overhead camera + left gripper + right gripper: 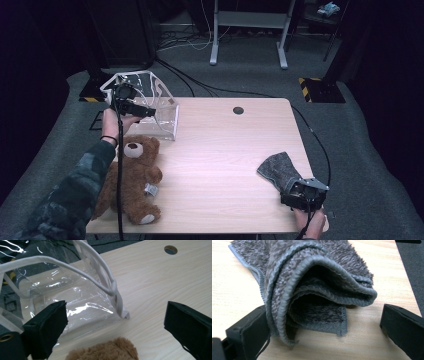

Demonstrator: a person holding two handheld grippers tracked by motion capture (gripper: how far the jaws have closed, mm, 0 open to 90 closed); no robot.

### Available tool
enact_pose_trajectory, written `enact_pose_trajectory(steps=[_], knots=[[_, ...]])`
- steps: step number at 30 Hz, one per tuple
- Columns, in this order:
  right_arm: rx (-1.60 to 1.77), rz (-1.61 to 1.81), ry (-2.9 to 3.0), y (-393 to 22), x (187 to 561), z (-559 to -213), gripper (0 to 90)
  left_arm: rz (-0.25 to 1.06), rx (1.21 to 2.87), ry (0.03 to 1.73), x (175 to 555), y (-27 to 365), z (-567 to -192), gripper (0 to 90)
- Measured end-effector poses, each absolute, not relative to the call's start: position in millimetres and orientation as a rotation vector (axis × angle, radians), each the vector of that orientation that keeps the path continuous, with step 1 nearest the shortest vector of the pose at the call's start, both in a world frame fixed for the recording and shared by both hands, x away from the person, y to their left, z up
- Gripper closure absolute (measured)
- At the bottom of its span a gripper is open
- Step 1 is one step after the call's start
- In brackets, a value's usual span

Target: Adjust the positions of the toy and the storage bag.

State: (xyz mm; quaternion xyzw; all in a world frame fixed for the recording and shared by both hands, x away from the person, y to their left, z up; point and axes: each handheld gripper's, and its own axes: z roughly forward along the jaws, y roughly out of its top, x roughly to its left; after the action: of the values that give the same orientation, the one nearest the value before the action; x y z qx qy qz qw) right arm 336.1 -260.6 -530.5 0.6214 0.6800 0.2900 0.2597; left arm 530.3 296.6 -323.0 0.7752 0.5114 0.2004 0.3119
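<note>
A brown teddy bear [132, 175] lies on its back at the left of the wooden table [225, 150]. Behind it stands a clear plastic bag [160, 107] with white trim. My left gripper [146, 112] hovers open above the bear's head, pointing towards the bag. In the left gripper view the bag [75, 297] is ahead and the bear's fur [105, 351] is at the bottom edge, with nothing held by the left gripper [117, 311]. A folded grey cloth [280, 170] lies at the front right. My right gripper [325, 315] stands open around the cloth's [312, 272] near end.
A round hole [238, 110] sits near the table's far edge. The cloth lies close to the right edge, with dark carpet beyond. Cables run across the floor behind the table, and a grey metal frame [247, 20] stands at the back.
</note>
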Motion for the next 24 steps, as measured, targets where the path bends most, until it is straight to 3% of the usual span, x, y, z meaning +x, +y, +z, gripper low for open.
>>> enact_pose_trajectory(steps=[9, 24], knots=[[1.684, 0.785, 1.841, -261, 336, -531, 0.0, 0.518, 2.039, 1.412, 558, 288, -331, 20.6], [1.686, 0.786, 1.835, -260, 336, -531, 0.0, 0.57, 2.092, 1.444, 576, 278, -354, 59.7]])
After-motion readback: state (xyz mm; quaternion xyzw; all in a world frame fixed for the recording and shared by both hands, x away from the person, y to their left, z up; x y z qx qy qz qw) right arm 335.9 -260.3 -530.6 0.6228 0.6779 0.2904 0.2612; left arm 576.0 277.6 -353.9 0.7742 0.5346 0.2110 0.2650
